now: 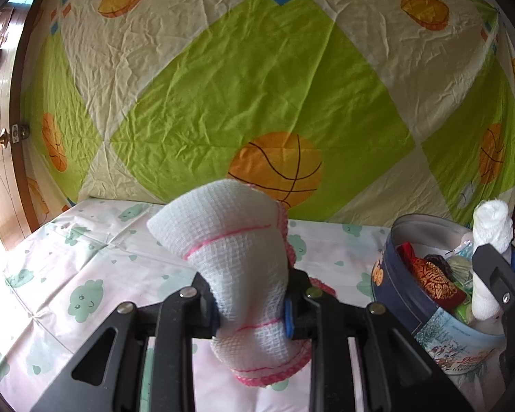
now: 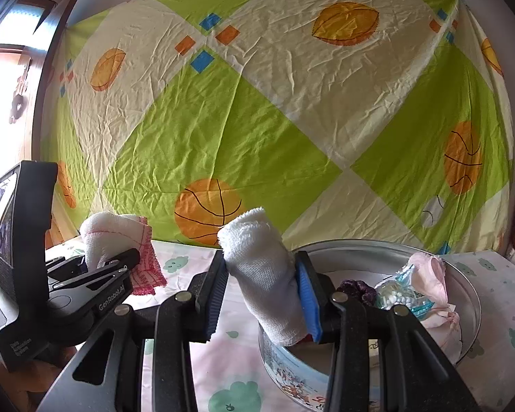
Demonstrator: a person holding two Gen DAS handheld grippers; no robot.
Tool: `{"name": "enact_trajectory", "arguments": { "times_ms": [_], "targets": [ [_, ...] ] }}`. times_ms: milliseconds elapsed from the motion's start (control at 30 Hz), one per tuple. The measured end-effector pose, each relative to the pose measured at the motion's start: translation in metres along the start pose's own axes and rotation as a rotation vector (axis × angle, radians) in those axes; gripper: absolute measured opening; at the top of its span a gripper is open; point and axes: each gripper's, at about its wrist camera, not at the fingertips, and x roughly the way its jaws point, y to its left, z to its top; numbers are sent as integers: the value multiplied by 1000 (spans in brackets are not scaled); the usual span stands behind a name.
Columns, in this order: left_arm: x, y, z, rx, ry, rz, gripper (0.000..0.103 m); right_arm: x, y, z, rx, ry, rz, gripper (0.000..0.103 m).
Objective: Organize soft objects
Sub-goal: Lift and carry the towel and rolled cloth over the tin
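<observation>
White open-weave gauze cloth point(image 1: 238, 250), checked with thin pink lines and edged in pink crochet, is rolled into a soft tube and pinched at its waist by the left gripper point(image 1: 252, 312), whose blue ribbed fingers point(image 1: 289, 319) are clamped on it above the counter point(image 1: 86, 257). The counter wears a smooth pale cover printed with mint clouds. The right gripper point(image 2: 262, 295) has its fingers closed on a rolled white terry towel point(image 2: 261, 274), nubby and thick, standing tilted over the near rim of a round metal tin point(image 2: 470, 312). The tin is dull silver inside, with a printed picture band outside, and holds a crumpled pink cloth point(image 2: 432, 285), a dark velvety scrunchie point(image 2: 358, 290) and a crinkly clear packet point(image 2: 400, 297). Behind hangs a creased green and cream sheet point(image 2: 274, 130) with orange basketballs.
</observation>
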Motion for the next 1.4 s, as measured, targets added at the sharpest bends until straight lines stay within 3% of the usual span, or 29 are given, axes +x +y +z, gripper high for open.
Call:
{"name": "enact_trajectory", "arguments": {
  "times_ms": [1000,1400],
  "targets": [
    [-20,-47,-10,20,-2,-59,24,-23,-57,6,-21,-64,-78,42],
    [-33,-78,-6,37,-41,-103,24,-27,-79,11,-37,-94,-117,42]
  ]
}}
